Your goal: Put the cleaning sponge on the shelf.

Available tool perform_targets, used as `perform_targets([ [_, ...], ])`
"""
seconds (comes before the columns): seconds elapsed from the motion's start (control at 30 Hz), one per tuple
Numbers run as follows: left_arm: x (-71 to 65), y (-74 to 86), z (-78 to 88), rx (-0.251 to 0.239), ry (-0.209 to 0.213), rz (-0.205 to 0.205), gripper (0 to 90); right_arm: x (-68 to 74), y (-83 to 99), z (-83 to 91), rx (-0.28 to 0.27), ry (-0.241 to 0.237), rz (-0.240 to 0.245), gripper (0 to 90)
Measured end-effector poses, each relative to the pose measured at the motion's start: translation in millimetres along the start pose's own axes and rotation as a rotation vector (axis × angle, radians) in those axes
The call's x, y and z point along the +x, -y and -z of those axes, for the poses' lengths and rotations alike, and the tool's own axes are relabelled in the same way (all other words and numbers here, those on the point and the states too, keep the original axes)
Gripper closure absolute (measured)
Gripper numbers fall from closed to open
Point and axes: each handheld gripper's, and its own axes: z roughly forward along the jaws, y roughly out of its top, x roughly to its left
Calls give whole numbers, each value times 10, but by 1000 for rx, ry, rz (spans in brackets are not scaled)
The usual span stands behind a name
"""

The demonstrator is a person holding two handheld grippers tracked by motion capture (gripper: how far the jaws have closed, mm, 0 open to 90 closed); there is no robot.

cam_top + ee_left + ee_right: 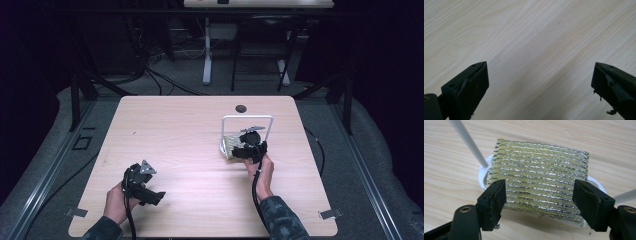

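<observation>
right gripper (539, 195) agape astride sponge (537, 177), perhaps touching

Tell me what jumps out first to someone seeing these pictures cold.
The eye goes to the glittery yellow-and-silver scouring pad resting on a white wire stand at the right of the wooden table. The right gripper has its jaws open on either side of the pad's near edge. The left gripper sits apart near the front left, jaws wide open over bare wood.

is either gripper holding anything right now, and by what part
Nothing is held. The right gripper is open around the scouring pad; the left gripper is open over bare table.
</observation>
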Motion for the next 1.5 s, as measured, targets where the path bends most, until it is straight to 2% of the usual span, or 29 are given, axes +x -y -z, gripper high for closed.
perform_targets([
  [0.1,-2,-2,7,-1,-2,-4,14,-5,3,51,-24,-30,26,265],
  [0.5,-7,-1,5,4,0,-10,13,17,4,335,-22,-129,87,169],
  [0.8,-18,-5,2,0,3,-11,14,-31,12,577,-19,-162,139,144],
  [1.07,-24,-3,1,-2,4,-13,13,-74,72,862,-45,-199,185,132],
  [1.3,-34,-4,-6,-1,10,-16,13,-160,205,1131,-54,-206,229,114],
  [1.5,-37,-7,-12,6,13,-20,13,-274,369,1276,-44,-209,225,97],
])
